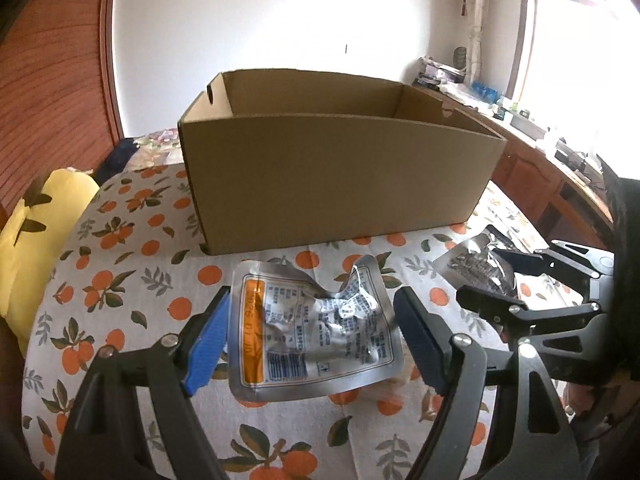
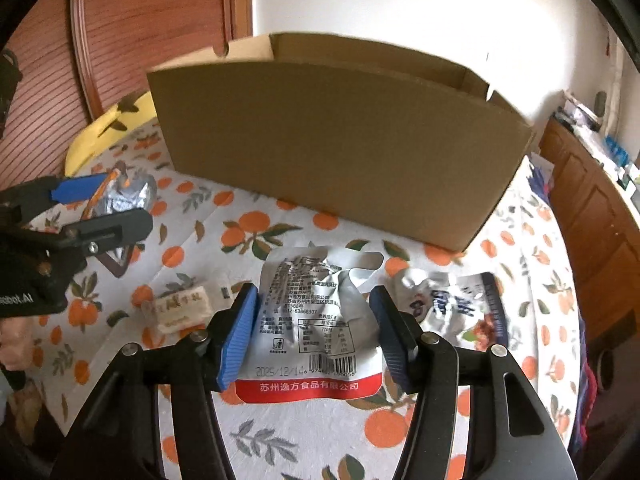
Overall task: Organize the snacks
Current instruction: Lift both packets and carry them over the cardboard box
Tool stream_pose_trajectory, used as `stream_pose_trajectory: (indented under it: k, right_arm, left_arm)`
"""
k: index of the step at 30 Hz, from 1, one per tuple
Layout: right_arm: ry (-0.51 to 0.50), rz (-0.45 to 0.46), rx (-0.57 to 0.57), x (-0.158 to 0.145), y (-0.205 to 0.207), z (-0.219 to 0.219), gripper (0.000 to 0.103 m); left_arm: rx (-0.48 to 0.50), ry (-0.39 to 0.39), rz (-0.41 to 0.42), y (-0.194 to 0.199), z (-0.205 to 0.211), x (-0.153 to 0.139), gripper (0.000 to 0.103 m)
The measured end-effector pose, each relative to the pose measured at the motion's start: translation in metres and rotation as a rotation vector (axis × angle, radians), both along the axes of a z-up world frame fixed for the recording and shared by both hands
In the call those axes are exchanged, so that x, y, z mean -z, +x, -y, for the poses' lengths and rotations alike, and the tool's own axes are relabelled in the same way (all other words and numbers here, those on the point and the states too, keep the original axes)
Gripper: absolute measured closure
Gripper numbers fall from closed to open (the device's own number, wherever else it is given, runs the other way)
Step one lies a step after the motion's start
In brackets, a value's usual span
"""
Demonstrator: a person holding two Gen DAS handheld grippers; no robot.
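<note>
An open cardboard box (image 1: 340,176) stands on the orange-print tablecloth (image 1: 120,248); it also shows in the right wrist view (image 2: 336,152). My left gripper (image 1: 312,320) is open, its blue pads on either side of a crumpled silver pouch with an orange stripe (image 1: 312,328) lying on the cloth. My right gripper (image 2: 314,320) is open around a white pouch with a red bottom band (image 2: 312,320). The right gripper also shows in the left wrist view (image 1: 496,280), over its pouch (image 1: 476,264). The left gripper shows in the right wrist view (image 2: 108,204).
A small white wrapped snack (image 2: 180,308) lies left of the right gripper. A blue-and-white snack bag (image 2: 456,312) lies to its right. A yellow cushion (image 1: 32,240) sits at the table's left edge. A wooden cabinet (image 2: 592,216) stands at the right.
</note>
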State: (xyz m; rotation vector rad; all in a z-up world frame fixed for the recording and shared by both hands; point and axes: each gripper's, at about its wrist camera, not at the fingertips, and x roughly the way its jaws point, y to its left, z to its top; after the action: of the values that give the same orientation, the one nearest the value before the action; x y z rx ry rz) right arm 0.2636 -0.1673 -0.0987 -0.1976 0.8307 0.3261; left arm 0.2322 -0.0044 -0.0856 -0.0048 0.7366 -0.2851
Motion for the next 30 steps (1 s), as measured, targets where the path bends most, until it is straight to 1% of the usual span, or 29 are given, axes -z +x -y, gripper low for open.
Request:
stream_pose_trajectory:
  k: [8,16,20,26,30]
  right_arm:
    - [0.027,0.051,0.011,-0.023,-0.018,0.009,0.044]
    - [0.037,0.06,0.02,-0.021,-0.031,0.014,0.044]
    - [0.047,0.072,0.028,-0.027,-0.032,0.018,0.044]
    - [0.062,0.126,0.03,-0.051,-0.03,0.023,0.044]
    - [0.055,0.176,0.021,-0.074,-0.024,0.022,0.044]
  left_arm:
    - [0.007,0.01,0.038,-0.013,0.005,-0.012,0.024]
    - [0.013,0.013,0.059,-0.023,0.012,-0.011,0.024]
    - [0.016,0.007,0.084,-0.024,0.013,-0.018,0.024]
    - [0.031,-0.002,0.135,-0.021,0.014,-0.037,0.024]
    - [0.056,-0.005,0.172,-0.01,0.017,-0.056,0.024]
